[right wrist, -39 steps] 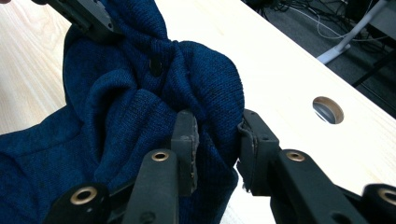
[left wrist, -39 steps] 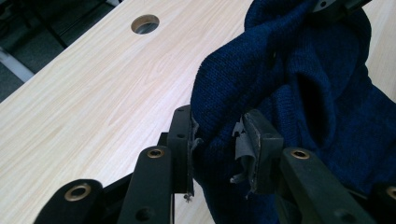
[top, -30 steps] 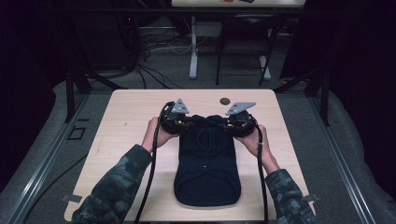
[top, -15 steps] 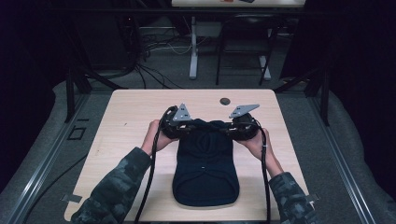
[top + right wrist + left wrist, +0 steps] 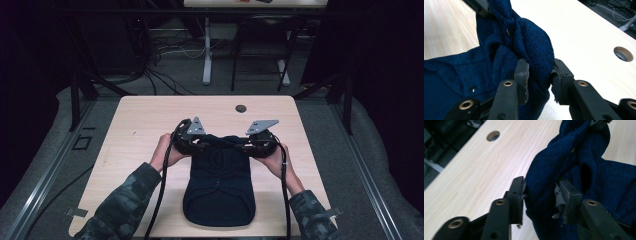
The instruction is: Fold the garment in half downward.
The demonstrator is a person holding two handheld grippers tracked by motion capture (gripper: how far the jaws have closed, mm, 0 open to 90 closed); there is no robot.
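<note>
Pinching bunched folds of the dark blue knitted garment (image 5: 220, 180) at mid-table, the left gripper (image 5: 539, 195) and right gripper (image 5: 539, 75) clamp its top edge; a round hole (image 5: 241, 108) lies at twelve o'clock

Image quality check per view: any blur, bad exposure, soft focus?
High view: table well lit, surroundings nearly black, navy garment loses detail. Left gripper view: knit sharp mid-frame, near jaws and table hole soft. Right gripper view: knit crisp, far table edge slightly blurred.
</note>
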